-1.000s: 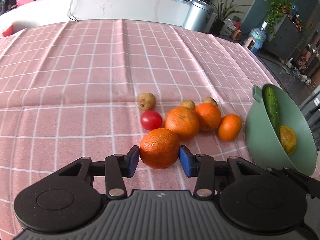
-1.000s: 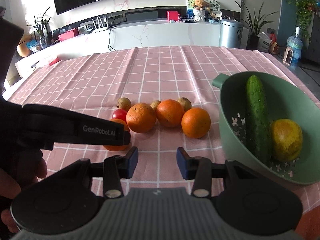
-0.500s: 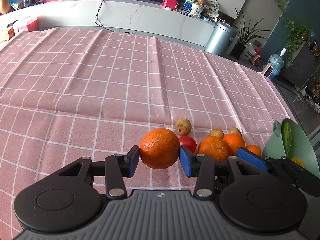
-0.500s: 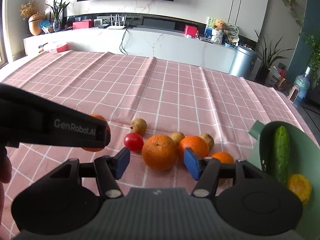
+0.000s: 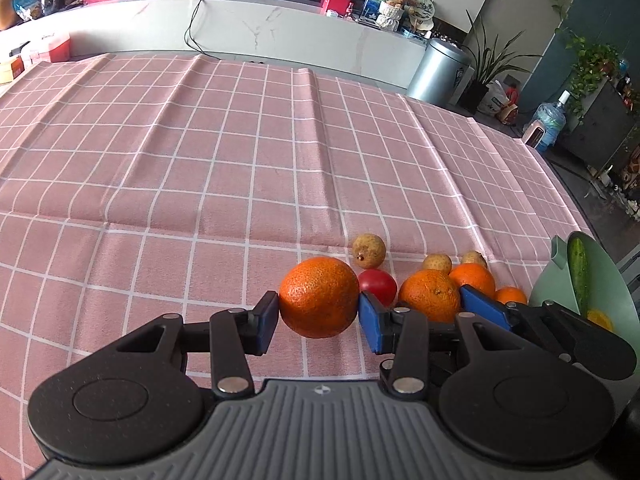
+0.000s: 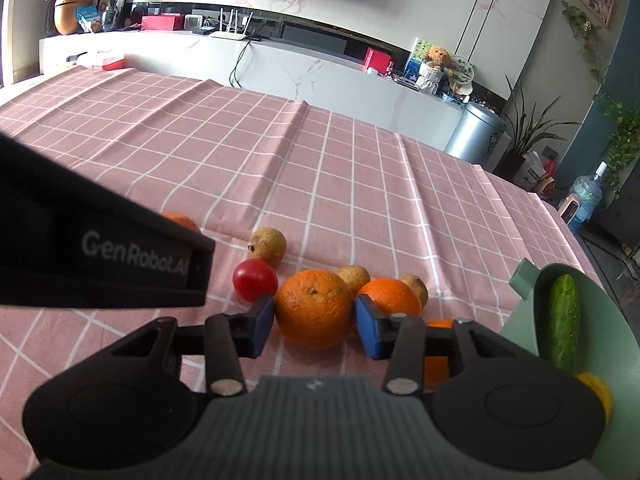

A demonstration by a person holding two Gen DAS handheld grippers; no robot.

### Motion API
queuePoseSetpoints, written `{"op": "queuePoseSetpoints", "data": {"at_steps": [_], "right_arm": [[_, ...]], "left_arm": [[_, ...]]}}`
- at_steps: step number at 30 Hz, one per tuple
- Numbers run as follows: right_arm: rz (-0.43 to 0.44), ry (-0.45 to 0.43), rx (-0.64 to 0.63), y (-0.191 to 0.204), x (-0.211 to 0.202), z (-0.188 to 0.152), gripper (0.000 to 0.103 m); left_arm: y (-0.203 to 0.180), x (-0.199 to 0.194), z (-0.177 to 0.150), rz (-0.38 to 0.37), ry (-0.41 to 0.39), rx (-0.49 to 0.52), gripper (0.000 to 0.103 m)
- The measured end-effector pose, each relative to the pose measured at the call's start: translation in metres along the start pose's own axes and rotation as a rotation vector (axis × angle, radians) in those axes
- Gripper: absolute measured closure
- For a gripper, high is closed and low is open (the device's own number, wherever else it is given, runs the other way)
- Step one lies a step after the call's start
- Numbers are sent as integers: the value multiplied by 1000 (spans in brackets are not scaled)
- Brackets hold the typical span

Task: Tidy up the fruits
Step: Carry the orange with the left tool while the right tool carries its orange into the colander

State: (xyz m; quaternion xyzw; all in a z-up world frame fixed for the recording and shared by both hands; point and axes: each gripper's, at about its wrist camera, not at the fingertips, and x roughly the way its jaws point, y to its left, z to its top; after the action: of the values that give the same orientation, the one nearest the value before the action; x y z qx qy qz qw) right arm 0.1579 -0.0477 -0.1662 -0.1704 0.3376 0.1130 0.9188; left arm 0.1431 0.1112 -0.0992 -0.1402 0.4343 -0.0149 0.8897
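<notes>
"GenRobot.AI" printed on left tool [image 6: 100, 256]

Fruit cluster [image 6: 352, 288] and green colander [image 6: 592, 344] crowd right; cloth [image 5: 160, 160] leftward lies open.

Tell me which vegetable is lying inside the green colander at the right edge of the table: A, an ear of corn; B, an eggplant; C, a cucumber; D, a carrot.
C: a long, bumpy, dark green cucumber lies inside the green colander, next to a yellow fruit that is partly hidden by the tool's body.
</notes>
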Motion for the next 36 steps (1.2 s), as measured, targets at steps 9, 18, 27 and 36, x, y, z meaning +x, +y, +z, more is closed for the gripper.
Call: {"op": "queuePoseSetpoints", "data": {"at_steps": [9,18,27,36], "right_arm": [[111,10,125,-28,-33,2,64],[182,-33,285,-84,-89,-9,64],[137,-62,331,-145,-130,-23,64],[102,7,353,-206,-128,-40,63]], "left_arm": [[-12,-14,-2,-25,-9,27,54],[-47,-45,-4,-34,-13,97,54],[-118,-73,8,-140,-18,221,54],[-197,-51,1,-252,108,387,54]]}}
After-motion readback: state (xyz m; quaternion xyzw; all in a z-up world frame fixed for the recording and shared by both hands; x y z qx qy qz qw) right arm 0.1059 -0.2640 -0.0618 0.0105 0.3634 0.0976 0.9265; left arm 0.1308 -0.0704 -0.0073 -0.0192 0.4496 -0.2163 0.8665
